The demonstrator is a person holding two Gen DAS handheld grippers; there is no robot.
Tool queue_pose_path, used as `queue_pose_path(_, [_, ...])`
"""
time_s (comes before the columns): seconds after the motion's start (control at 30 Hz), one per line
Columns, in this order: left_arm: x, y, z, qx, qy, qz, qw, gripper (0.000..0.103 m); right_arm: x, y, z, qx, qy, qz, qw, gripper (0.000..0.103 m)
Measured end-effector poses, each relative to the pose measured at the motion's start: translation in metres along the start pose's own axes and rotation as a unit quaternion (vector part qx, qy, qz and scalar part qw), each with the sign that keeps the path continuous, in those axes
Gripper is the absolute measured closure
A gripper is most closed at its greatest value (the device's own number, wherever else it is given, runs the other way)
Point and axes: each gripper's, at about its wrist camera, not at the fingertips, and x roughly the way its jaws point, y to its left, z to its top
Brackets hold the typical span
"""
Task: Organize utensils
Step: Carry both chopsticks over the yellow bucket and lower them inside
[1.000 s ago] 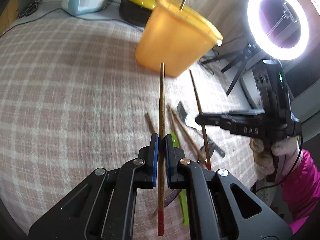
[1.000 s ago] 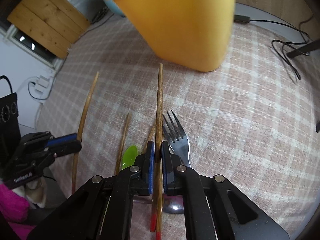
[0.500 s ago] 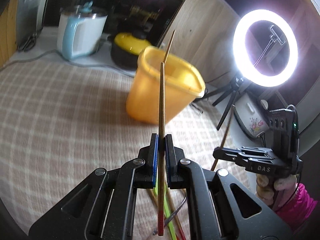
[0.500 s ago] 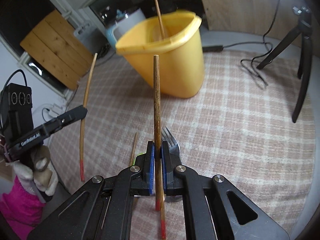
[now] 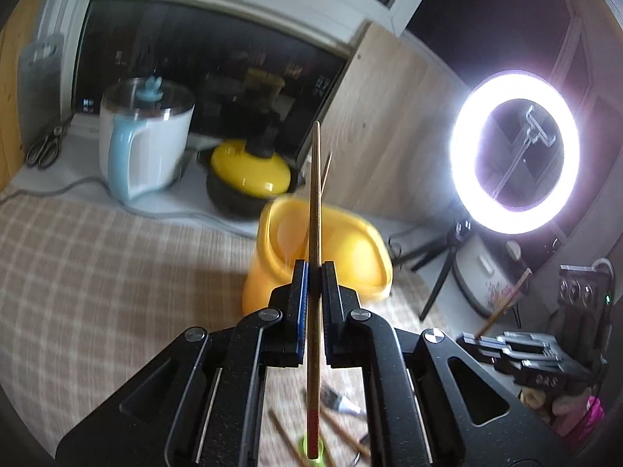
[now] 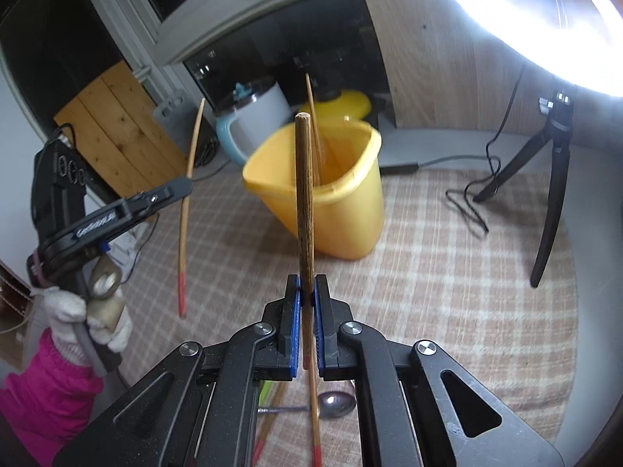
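Observation:
My left gripper (image 5: 314,268) is shut on a wooden chopstick (image 5: 315,194) with a red end, held upright above the table. My right gripper (image 6: 306,284) is shut on another chopstick (image 6: 304,194), also upright. The yellow tub (image 6: 342,210) stands ahead on the checked cloth with one chopstick (image 6: 311,97) leaning inside; it also shows in the left wrist view (image 5: 350,249), blurred. The left gripper with its chopstick (image 6: 187,202) shows at the left of the right wrist view, beside the tub. Loose chopsticks (image 5: 342,434), a spoon (image 6: 337,404) and a green utensil (image 5: 311,447) lie on the cloth below.
A white and blue kettle (image 5: 144,144) and a yellow-lidded pot (image 5: 251,179) stand behind the tub. A ring light (image 5: 514,163) on a black tripod (image 6: 553,194) stands at the right, with cables (image 6: 471,202) on the cloth.
Both grippers have risen from the cloth with their chopsticks and tilted up. The tub now sits lower in both views, its open top facing the cameras.

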Motion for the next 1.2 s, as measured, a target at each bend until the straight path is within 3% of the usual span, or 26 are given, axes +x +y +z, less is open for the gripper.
queue_pose_path(0.3, [0.023, -0.01, 0.045, 0.026, -0.05, 0.012, 0.9983, 0.099, -0.018, 0.005, 0.025, 0.001, -0.036, -0.005, 0.999, 0.098])
queue_pose_path(0.7, [0.047, -0.016, 0.076, 0.056, -0.103, 0.033, 0.9925, 0.099, -0.032, 0.015, 0.059, -0.002, -0.077, -0.008, 0.997, 0.098])
queue_pose_path(1.2, [0.078, -0.006, 0.07, 0.057, -0.096, 0.042, 0.9929, 0.099, -0.033, 0.029, 0.1, -0.009, -0.129, -0.027, 0.991, 0.098])
